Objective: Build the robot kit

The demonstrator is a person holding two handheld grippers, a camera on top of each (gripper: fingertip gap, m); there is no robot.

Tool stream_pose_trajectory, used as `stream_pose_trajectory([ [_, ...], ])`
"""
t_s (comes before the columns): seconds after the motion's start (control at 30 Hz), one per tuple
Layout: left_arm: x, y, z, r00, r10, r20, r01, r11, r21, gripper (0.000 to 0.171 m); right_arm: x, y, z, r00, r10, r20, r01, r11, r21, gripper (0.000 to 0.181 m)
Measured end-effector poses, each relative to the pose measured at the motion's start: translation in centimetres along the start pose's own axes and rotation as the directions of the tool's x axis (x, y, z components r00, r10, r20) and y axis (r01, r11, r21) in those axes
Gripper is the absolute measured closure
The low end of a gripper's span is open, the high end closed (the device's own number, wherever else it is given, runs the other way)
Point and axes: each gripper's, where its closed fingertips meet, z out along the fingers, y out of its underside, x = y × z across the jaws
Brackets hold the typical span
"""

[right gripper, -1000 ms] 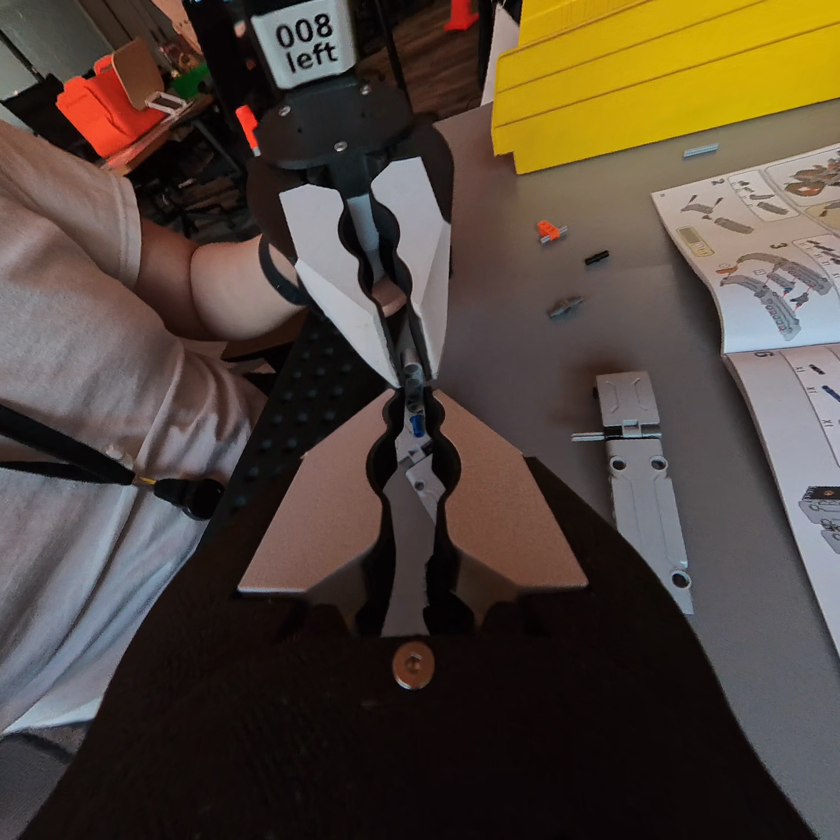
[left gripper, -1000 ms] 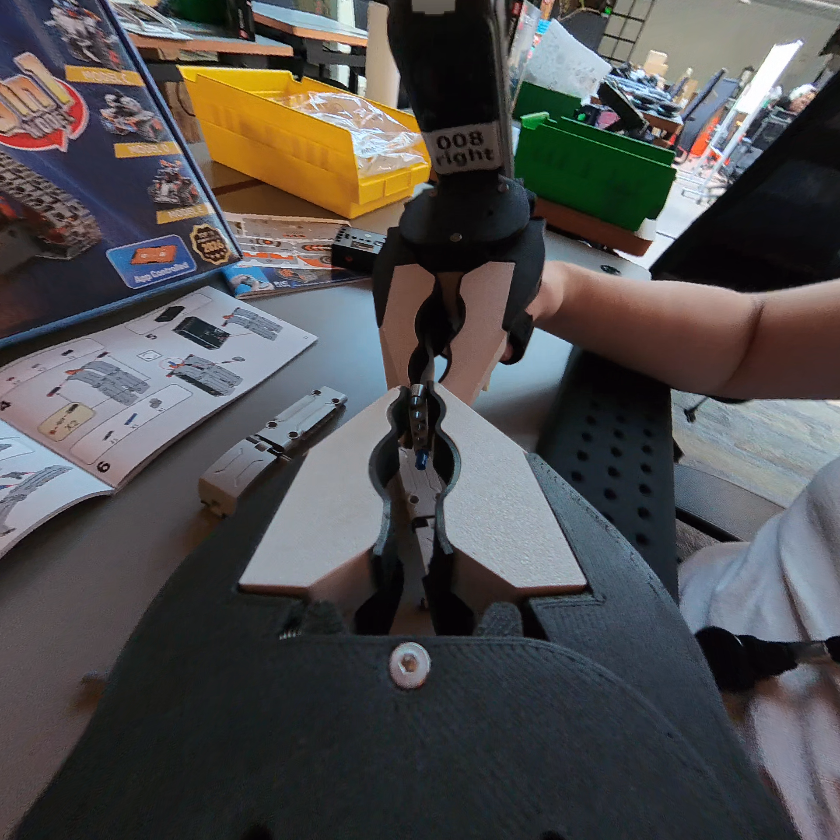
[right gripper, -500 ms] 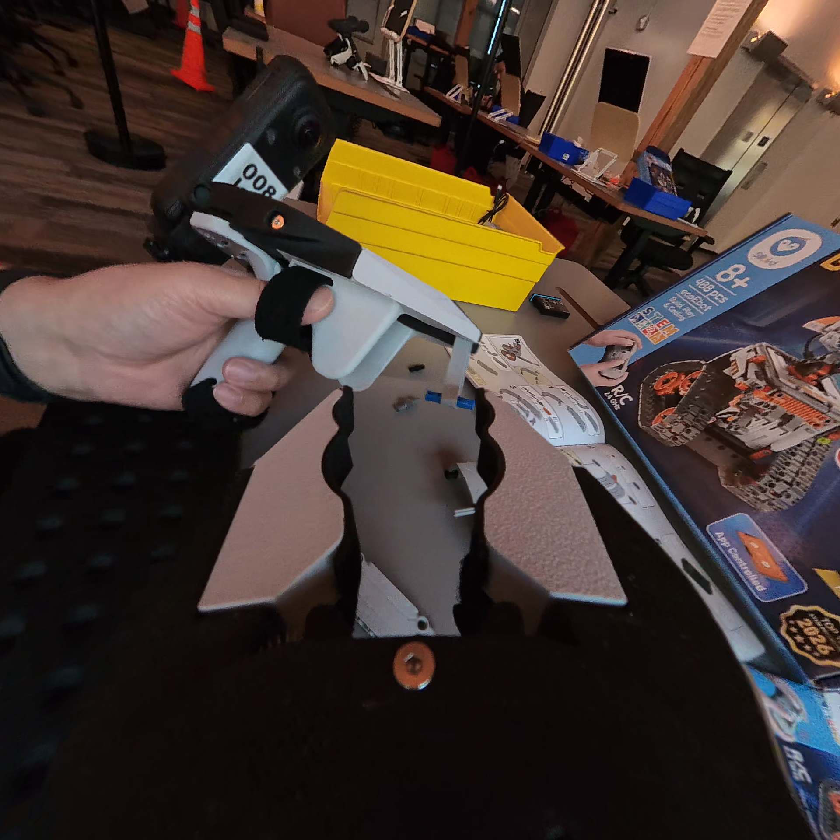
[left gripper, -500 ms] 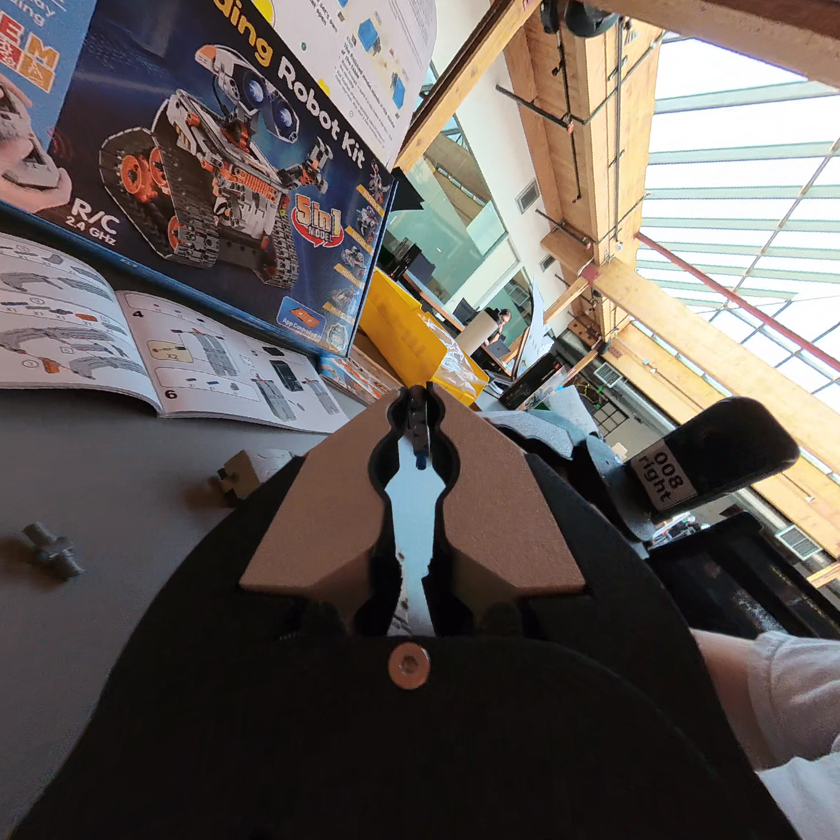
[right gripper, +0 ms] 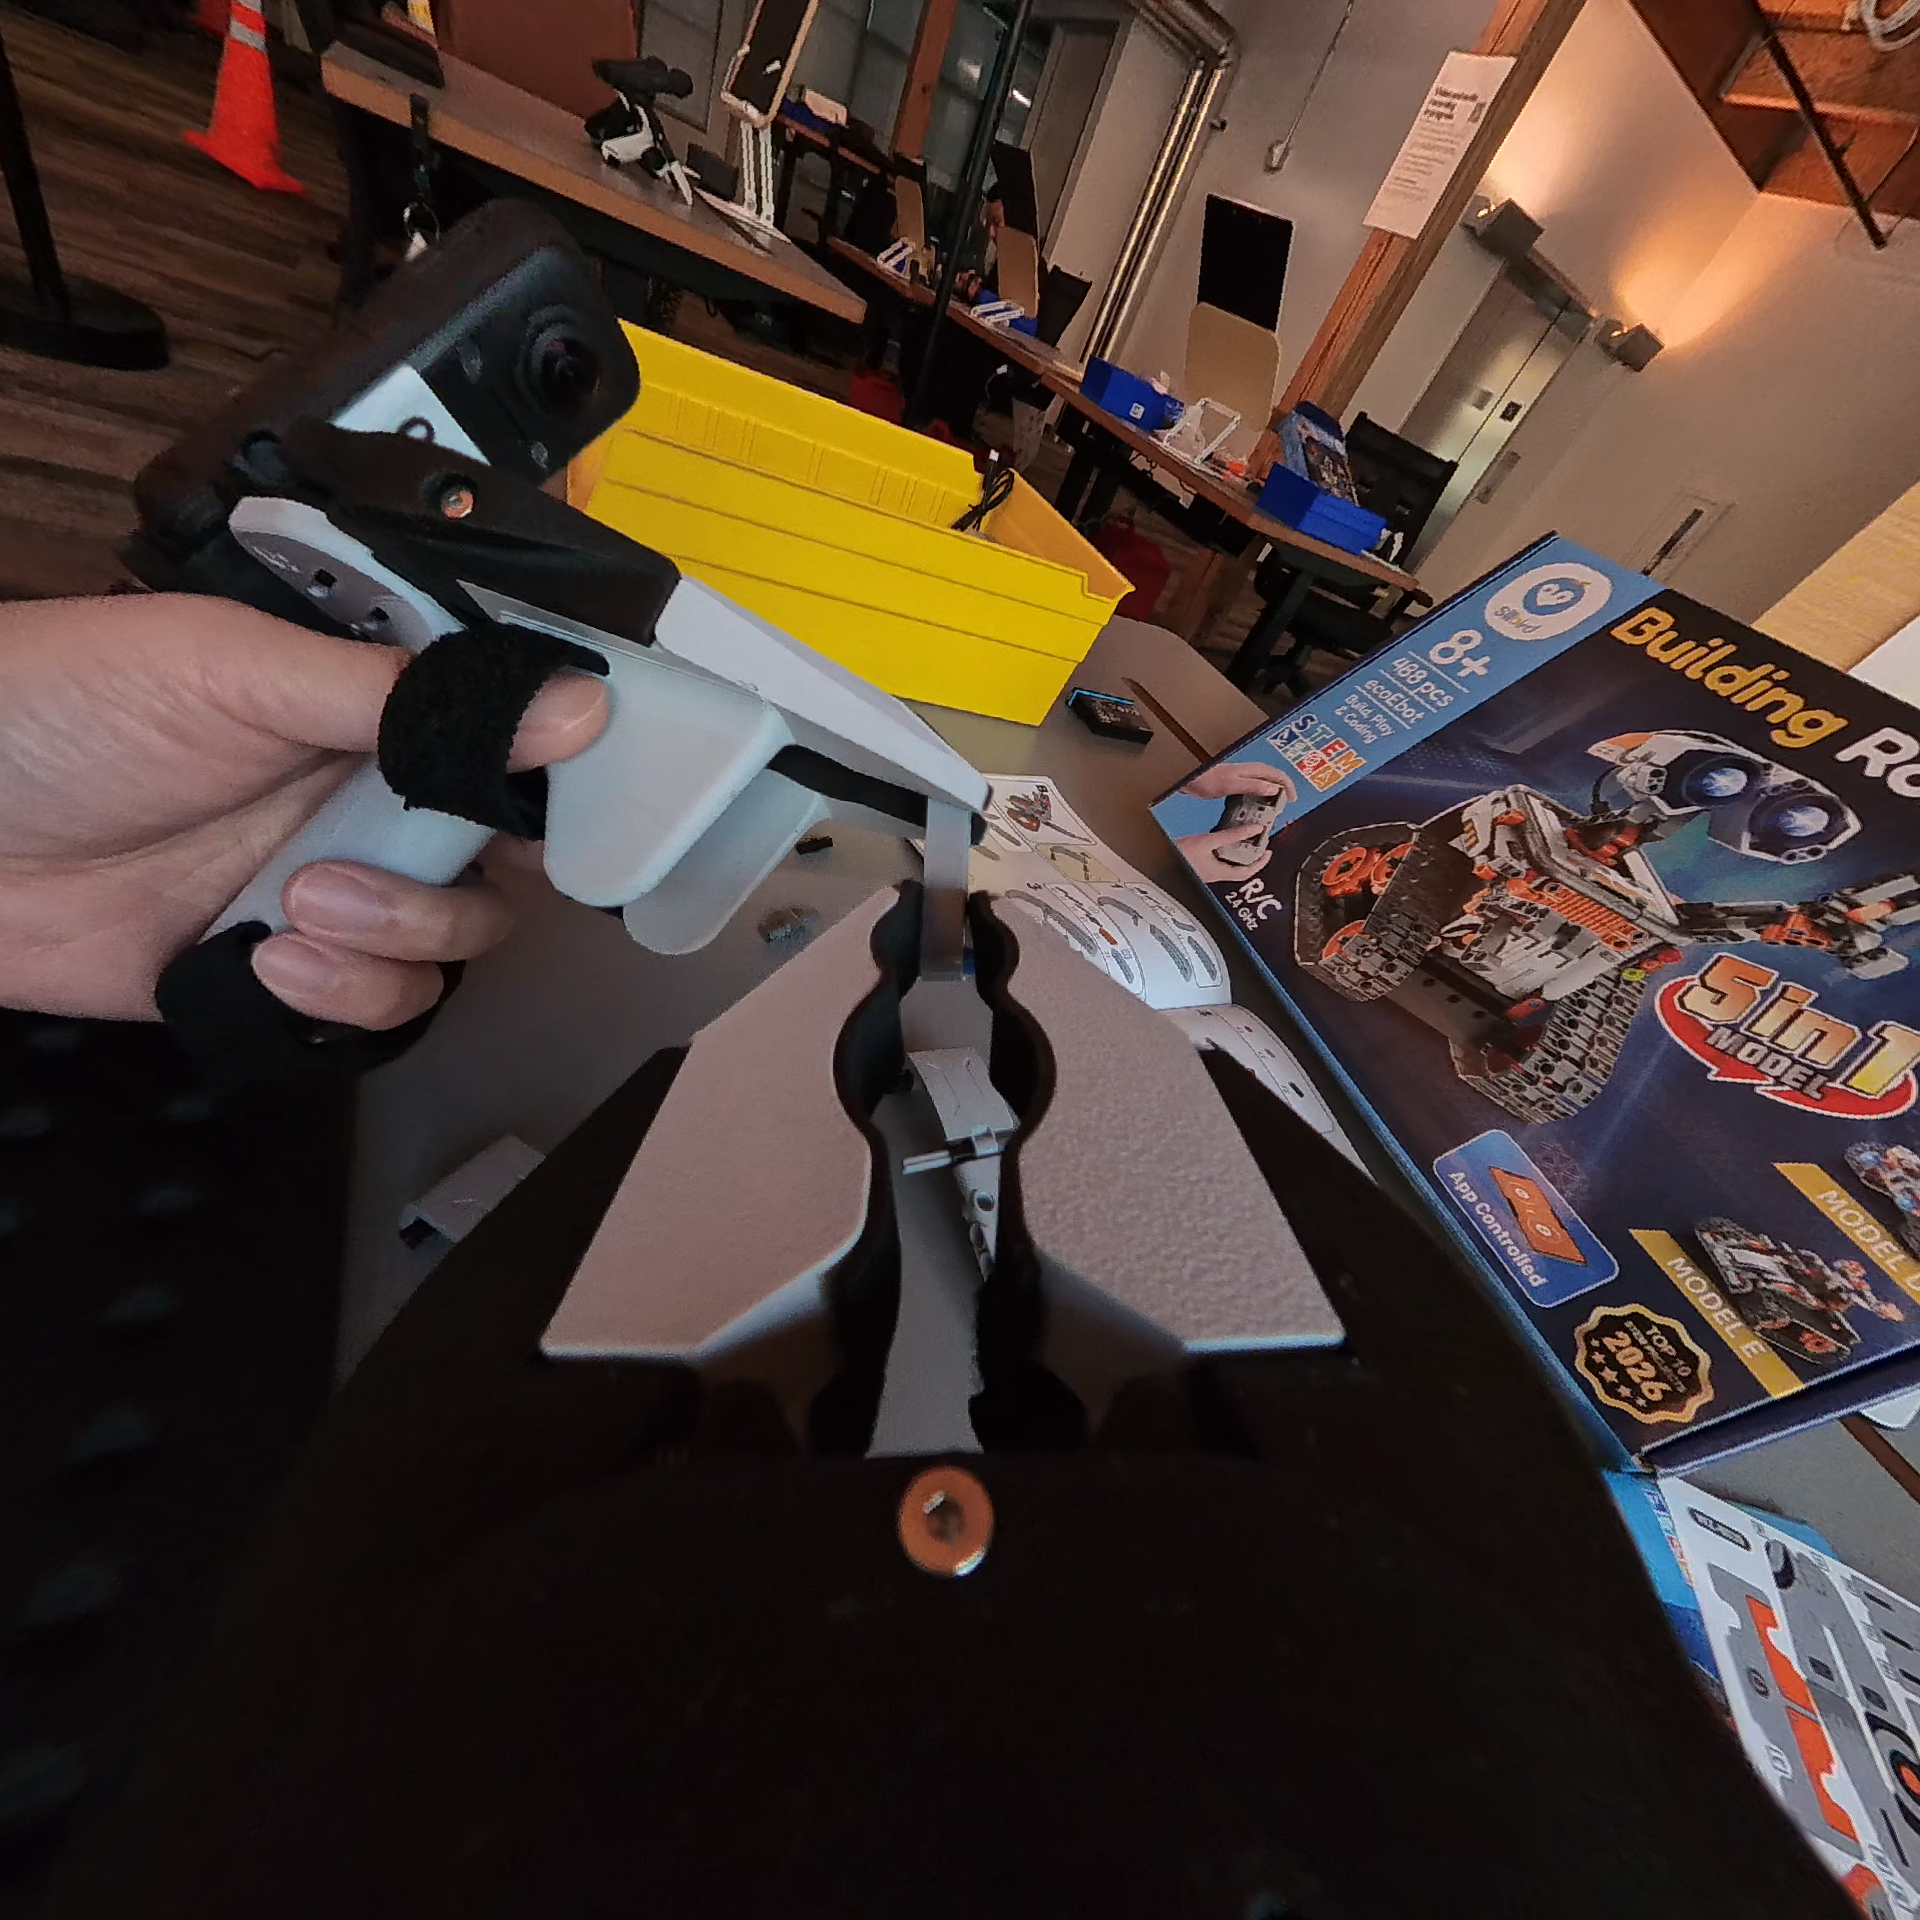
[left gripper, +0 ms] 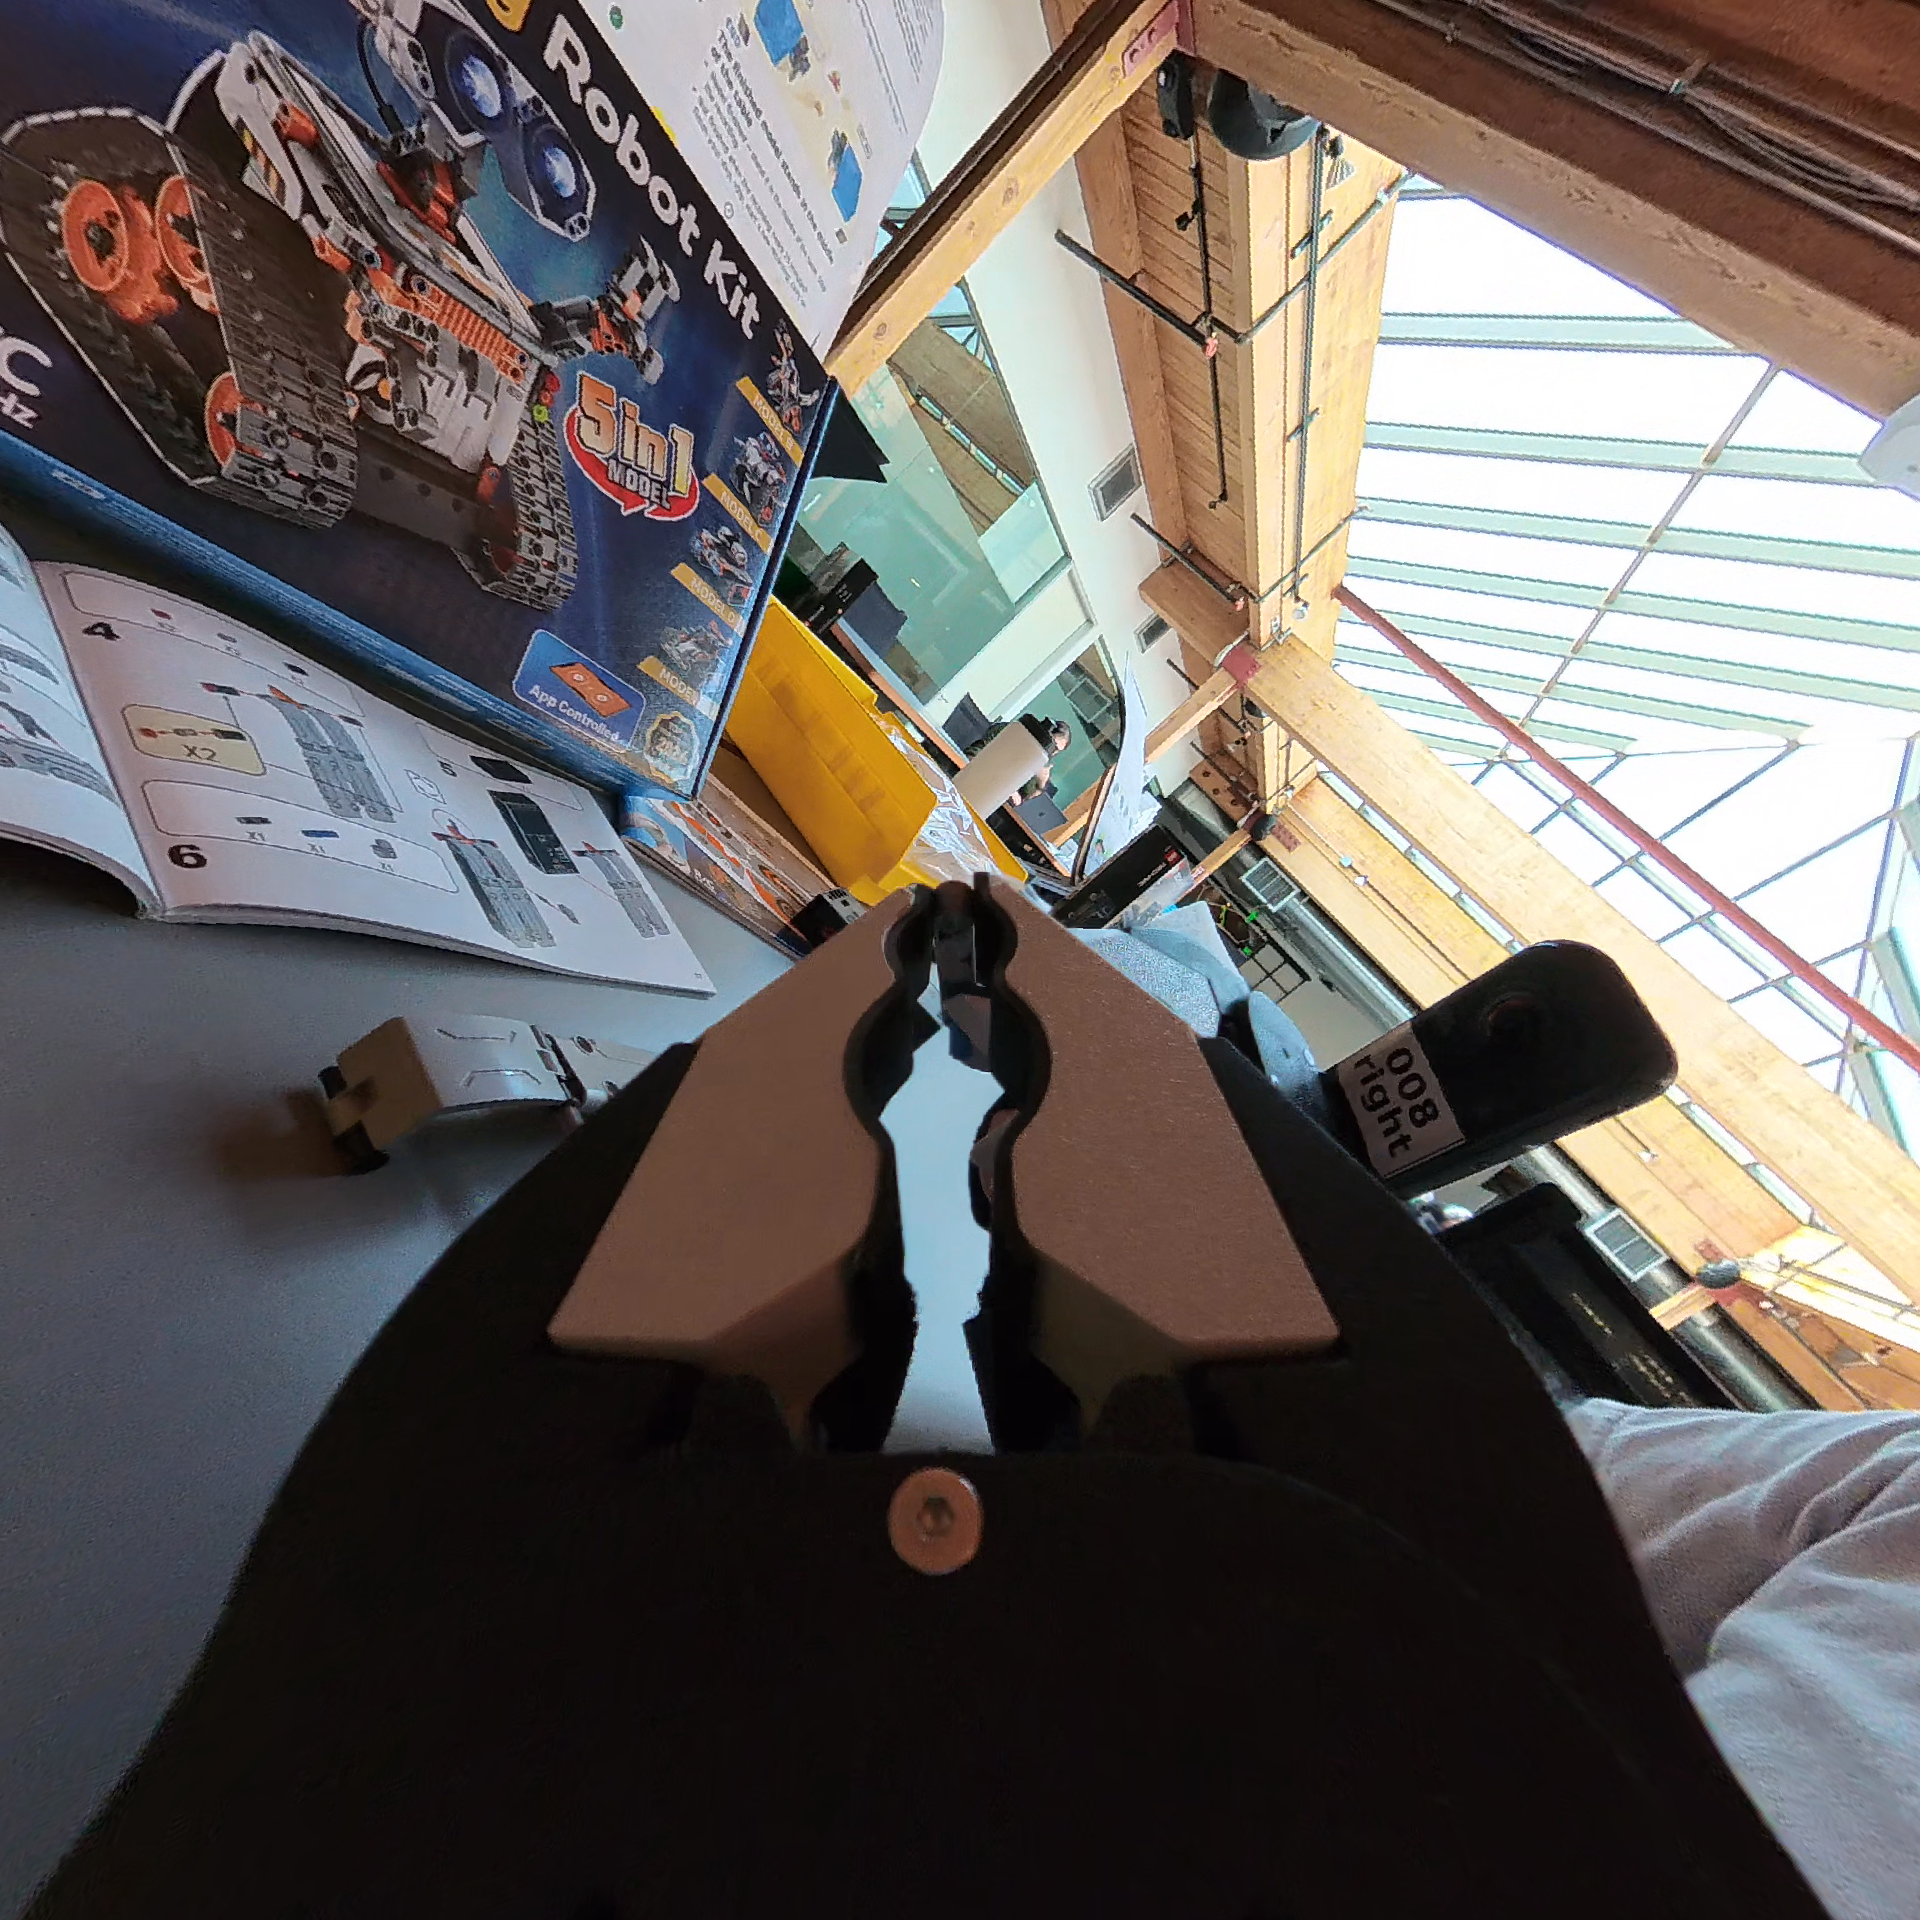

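Note:
My left gripper [left gripper: 951, 904] is shut on the top end of a thin grey beam [right gripper: 943, 904]. In the right wrist view the left gripper [right gripper: 971, 816] is held by a hand at the left, and the beam hangs down from its tips. My right gripper [right gripper: 943, 920] is shut on the beam's lower end, tip to tip with the left one, above the grey table [right gripper: 582, 997]. A bit of blue shows beside the beam at the right fingertip. The right gripper's black camera housing [left gripper: 1496, 1049] shows past my left fingers; its tips are hidden there.
A grey built assembly [right gripper: 956, 1112] lies on the table below the grippers and also shows in the left wrist view [left gripper: 436, 1081]. An open instruction booklet [left gripper: 364, 821], a blue robot kit box [right gripper: 1558, 987], a yellow bin [right gripper: 831, 540] and small loose parts [right gripper: 457, 1205] are around. My left and right fingertips are right by each other.
The right gripper, wide open half a second ago, has closed on the beam hanging from the left gripper. Both grippers stay tilted upward, unlike a second ago.

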Motion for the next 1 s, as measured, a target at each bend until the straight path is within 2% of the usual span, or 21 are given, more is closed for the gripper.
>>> stream_pose_trajectory([
  [0.17,-0.3,0.2,0.2,0.999,0.036,0.017,-0.036,0.999,-0.02,0.166,0.2,0.6,0.1,0.999,-0.027,0.021,0.028,0.998,-0.054,0.174],
  [0.2,-0.2,0.2,0.4,0.999,0.046,-0.004,-0.046,0.998,-0.05,0.161,0.5,0.6,-0.1,0.999,-0.022,0.033,0.024,0.998,-0.065,0.175],
  [0.23,-0.1,-0.1,0.5,0.997,0.065,-0.033,-0.068,0.994,-0.089,0.145,1.0,0.9,-0.4,0.998,-0.016,0.056,0.02,0.997,-0.081,0.175],
  [0.27,0.0,-0.4,0.6,0.992,0.104,-0.065,-0.112,0.983,-0.147,0.14,1.2,1.4,-0.9,0.994,0.002,0.109,0.01,0.994,-0.109,0.175],
  [0.3,0.1,-0.2,0.6,0.979,0.168,-0.114,-0.191,0.952,-0.241,0.144,1.8,2.6,-1.4,0.99,0.049,0.134,-0.027,0.987,-0.159,0.175],
  [0.33,-0.4,0.4,0.4,0.957,0.246,-0.151,-0.285,0.889,-0.359,0.141,2.2,3.8,-1.9,0.981,0.117,0.158,-0.082,0.974,-0.211,0.175],
  [0.37,-1.6,1.0,0.0,0.927,0.335,-0.171,-0.376,0.799,-0.469,0.137,2.0,4.9,-2.4,0.955,0.207,0.212,-0.149,0.954,-0.26,0.175],
  [0.43,-4.5,1.8,-0.3,0.821,0.522,-0.229,-0.541,0.584,-0.606,0.132,0.9,6.0,-3.2,0.879,0.351,0.324,-0.251,0.916,-0.312,0.175],
  [0.5,-7.1,2.3,0.0,0.689,0.65,-0.322,-0.661,0.38,-0.648,0.127,0.1,7.0,-3.2,0.841,0.395,0.37,-0.268,0.898,-0.349,0.175],
  [0.53,-7.9,2.8,0.1,0.648,0.661,-0.378,-0.691,0.303,-0.656,0.127,-0.2,7.7,-3.0,0.841,0.394,0.372,-0.255,0.893,-0.371,0.175],
  [0.6,-9.3,4.0,0.4,0.627,0.637,-0.447,-0.701,0.212,-0.681,0.123,-1.0,8.3,-2.6,0.839,0.386,0.383,-0.229,0.889,-0.396,0.175],
  [0.67,-10.1,4.9,0.5,0.643,0.594,-0.482,-0.688,0.172,-0.705,0.122,-1.5,8.6,-2.1,0.85,0.369,0.376,-0.208,0.891,-0.404,0.175],
  [0.73,-10.3,5.3,0.6,0.631,0.582,-0.512,-0.704,0.152,-0.694,0.124,-1.9,9.1,-1.8,0.864,0.336,0.375,-0.162,0.891,-0.424,0.175],
  [0.83,-10.4,5.7,0.6,0.588,0.585,-0.558,-0.747,0.126,-0.653,0.144,-2.3,9.7,-1.2,0.861,0.334,0.384,-0.141,0.881,-0.451,0.175],
  [1.0,-10.3,5.9,0.7,0.605,0.571,-0.554,-0.744,0.159,-0.649,0.148,-2.4,10.7,-0.3,0.853,0.355,0.383,-0.139,0.861,-0.489,0.175],
])
